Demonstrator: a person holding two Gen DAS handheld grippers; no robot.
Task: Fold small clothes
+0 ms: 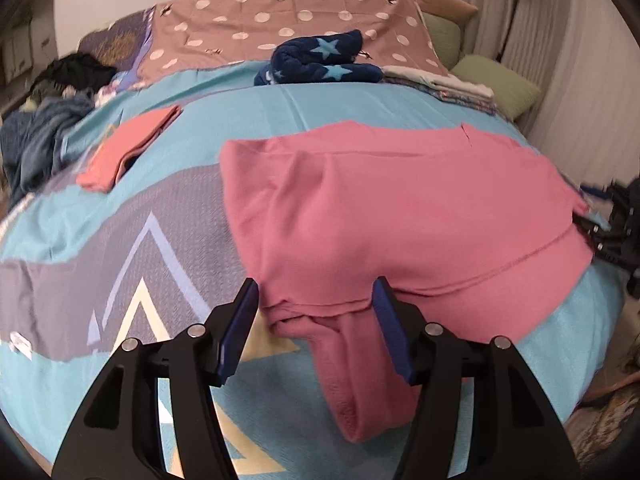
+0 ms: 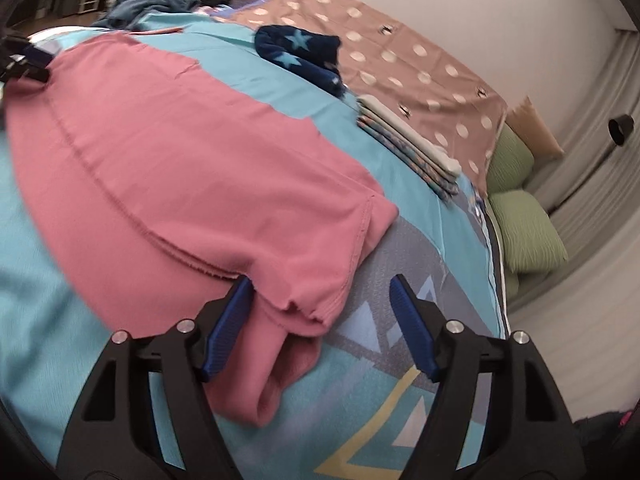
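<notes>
A pink shirt lies spread on the bed, folded over on itself; it also shows in the right wrist view. My left gripper is open, its jaws on either side of the shirt's near left corner, where a sleeve hangs toward me. My right gripper is open at the shirt's near right corner, its left finger against the cloth and a sleeve trailing beneath. The right gripper also shows at the right edge of the left wrist view.
A folded salmon garment lies at the left of the blue patterned bedspread. A navy star blanket, a folded stack, green pillows and a heap of dark clothes lie toward the back.
</notes>
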